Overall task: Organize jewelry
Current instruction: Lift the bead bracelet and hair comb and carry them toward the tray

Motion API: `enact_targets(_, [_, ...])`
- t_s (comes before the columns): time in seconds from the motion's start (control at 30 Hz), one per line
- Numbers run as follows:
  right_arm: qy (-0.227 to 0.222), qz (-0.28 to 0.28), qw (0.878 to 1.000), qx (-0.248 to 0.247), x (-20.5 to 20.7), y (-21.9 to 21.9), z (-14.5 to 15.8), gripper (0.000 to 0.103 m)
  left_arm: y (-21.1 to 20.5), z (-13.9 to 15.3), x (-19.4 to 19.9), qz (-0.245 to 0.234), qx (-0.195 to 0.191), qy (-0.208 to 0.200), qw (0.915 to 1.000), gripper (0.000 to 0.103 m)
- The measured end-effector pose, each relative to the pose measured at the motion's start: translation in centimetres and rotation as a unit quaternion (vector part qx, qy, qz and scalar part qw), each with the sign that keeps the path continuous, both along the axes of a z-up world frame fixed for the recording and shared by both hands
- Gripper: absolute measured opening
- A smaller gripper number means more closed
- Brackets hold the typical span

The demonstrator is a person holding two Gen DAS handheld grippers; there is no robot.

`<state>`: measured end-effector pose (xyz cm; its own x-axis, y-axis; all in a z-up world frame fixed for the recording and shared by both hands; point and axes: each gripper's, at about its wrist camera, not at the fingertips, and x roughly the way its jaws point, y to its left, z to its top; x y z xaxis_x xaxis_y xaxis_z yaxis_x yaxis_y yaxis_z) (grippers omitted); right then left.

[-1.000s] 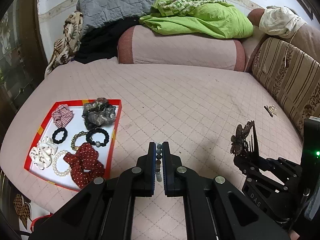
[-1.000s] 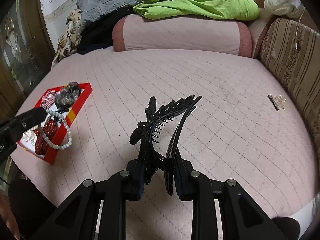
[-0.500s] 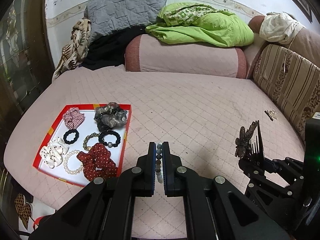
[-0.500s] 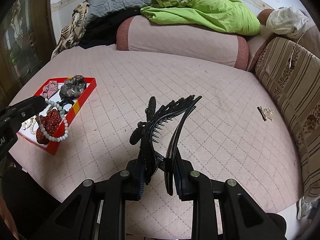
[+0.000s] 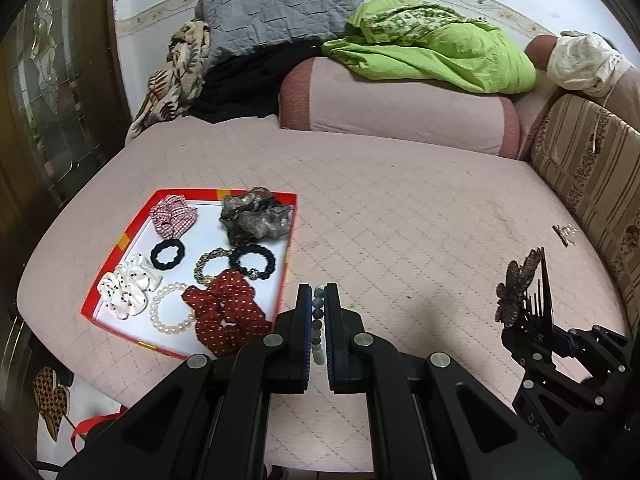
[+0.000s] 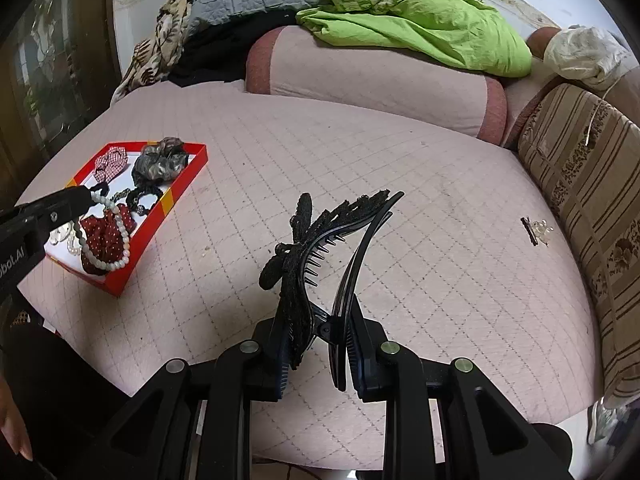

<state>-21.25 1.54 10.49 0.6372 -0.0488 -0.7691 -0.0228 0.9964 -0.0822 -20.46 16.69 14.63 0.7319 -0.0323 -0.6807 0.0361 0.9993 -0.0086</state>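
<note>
My left gripper (image 5: 318, 300) is shut on a bead bracelet (image 5: 318, 328), whose pale beads hang in a loop (image 6: 108, 240) in the right wrist view, above the red tray's near right side. The red tray (image 5: 120, 248) with a white floor holds scrunchies, black hair ties, a pearl bracelet (image 5: 170, 312) and a gold chain. My right gripper (image 6: 316, 344) is shut on a black butterfly hair clip (image 6: 316, 240), squeezed so its toothed arms stand apart; the clip also shows at the right of the left wrist view (image 5: 520, 292). A small hair pin (image 6: 536, 230) lies on the pink quilt near the striped cushion.
The pink quilted bed (image 5: 400, 220) has a bolster (image 5: 392, 112) at the back with a green cloth (image 5: 432, 48) and a grey pillow (image 5: 280, 4) piled on it. A striped cushion (image 6: 592, 184) runs along the right. A person's fingers (image 6: 16, 432) show at the lower left.
Both grippers have drawn back from the bed, so the tray and quilt look farther off and more centred. The bracelet and the hair clip stay gripped.
</note>
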Motion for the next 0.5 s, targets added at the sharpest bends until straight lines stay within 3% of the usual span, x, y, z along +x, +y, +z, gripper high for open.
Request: enact_targets(0.5, [0.018, 0.023, 1.000, -0.009, 0.7, 1.9, -1.0, 0.026, 2.4, -0.7, 1.1, 0.023, -0.014, 0.015, 0.9995, 0.005])
